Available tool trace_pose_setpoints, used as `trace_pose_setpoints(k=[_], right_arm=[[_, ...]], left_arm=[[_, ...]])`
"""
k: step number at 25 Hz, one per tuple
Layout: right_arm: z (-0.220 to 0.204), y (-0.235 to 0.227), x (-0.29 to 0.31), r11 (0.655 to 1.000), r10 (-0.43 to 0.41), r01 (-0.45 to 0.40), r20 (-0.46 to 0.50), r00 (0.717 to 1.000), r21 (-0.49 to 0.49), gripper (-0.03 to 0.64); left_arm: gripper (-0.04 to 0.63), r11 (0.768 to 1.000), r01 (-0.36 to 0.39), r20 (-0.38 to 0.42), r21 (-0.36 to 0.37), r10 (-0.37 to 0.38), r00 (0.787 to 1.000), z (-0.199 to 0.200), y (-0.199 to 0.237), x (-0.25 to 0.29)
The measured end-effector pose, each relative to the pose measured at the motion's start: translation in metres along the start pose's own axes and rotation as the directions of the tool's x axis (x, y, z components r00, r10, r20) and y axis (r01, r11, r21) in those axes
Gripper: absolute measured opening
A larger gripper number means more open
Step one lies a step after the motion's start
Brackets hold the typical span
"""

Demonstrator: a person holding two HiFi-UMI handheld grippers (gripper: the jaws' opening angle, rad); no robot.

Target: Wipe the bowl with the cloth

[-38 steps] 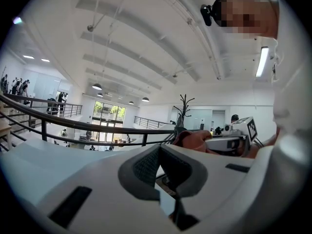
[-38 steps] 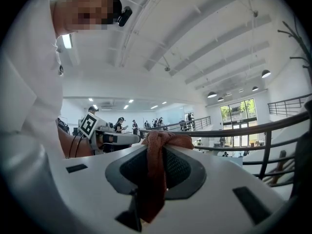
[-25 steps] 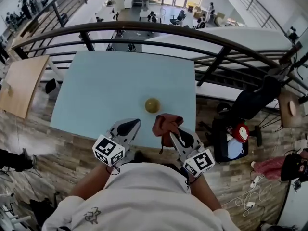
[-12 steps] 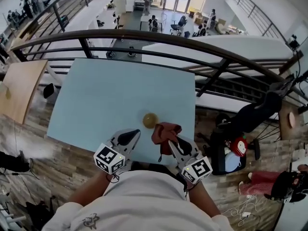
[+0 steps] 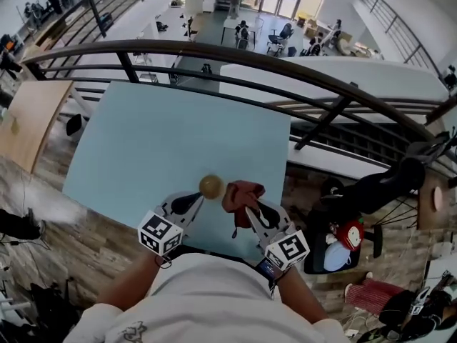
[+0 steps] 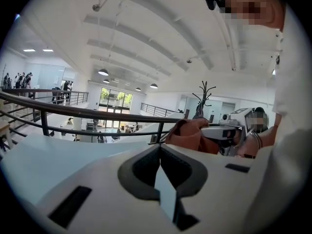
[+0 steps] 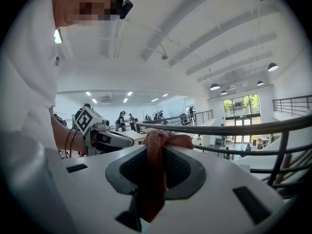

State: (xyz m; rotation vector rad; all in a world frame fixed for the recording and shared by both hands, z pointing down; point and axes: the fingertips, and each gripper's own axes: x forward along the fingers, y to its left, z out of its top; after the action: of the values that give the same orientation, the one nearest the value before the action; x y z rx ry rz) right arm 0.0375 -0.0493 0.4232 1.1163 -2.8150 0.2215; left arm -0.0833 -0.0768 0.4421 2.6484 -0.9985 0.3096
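Observation:
A small yellowish bowl (image 5: 210, 186) sits on the pale blue table (image 5: 157, 134) near its front edge. My left gripper (image 5: 197, 197) is shut and empty, with its tip just left of and below the bowl. My right gripper (image 5: 249, 208) is shut on a rust-red cloth (image 5: 241, 194), which bunches up right beside the bowl. In the right gripper view the cloth (image 7: 157, 160) hangs down between the jaws, and the left gripper (image 7: 105, 136) shows off to the left. The left gripper view shows closed jaws (image 6: 160, 152) and the cloth (image 6: 191, 134) at right; the bowl is hidden there.
A dark metal railing (image 5: 214, 48) runs along the table's far side, with a drop to a lower floor beyond it. A wooden table (image 5: 28, 120) stands to the left. Bags and a chair (image 5: 343, 234) lie on the wood floor at right.
Both grippers have moved forward towards the bowl. The left tip now sits close by the bowl, and the cloth has come up next to it. The cloth stays gripped.

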Motion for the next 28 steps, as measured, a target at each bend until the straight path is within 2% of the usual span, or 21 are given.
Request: trace_pose_setpoints(k=[8,15,19,25,28], right_arm=[[-0.026,-0.028,0.021,0.999,-0.003,0.005,-0.044,0.999,0.052,0.089],[-0.052,-0.045,0.048,0.994,-0.032,0.041,-0.087,0.996,0.105,0.089],[-0.071,-0.056,0.06,0.989,-0.046,0.062,-0.117,0.992,0.134,0.089],[-0.112,-0.062,0.086,0.979,-0.05,0.082,-0.17,0.984,0.187,0.09],[-0.126,-0.064,0.093,0.974,-0.053,0.093,-0.193,0.98,0.208,0.089]], left_arm=[[0.015,0.997,-0.027,-0.095,-0.078,0.02,0.995,-0.029,0.028,0.028],[0.034,0.989,-0.025,-0.216,-0.143,-0.006,0.976,-0.062,0.066,0.052],[0.081,0.979,-0.032,-0.297,-0.199,-0.029,0.954,-0.09,0.081,0.069],[0.154,0.961,-0.065,-0.42,-0.269,-0.057,0.906,-0.145,0.106,0.088],[0.162,0.953,-0.082,-0.465,-0.292,-0.066,0.883,-0.168,0.113,0.097]])
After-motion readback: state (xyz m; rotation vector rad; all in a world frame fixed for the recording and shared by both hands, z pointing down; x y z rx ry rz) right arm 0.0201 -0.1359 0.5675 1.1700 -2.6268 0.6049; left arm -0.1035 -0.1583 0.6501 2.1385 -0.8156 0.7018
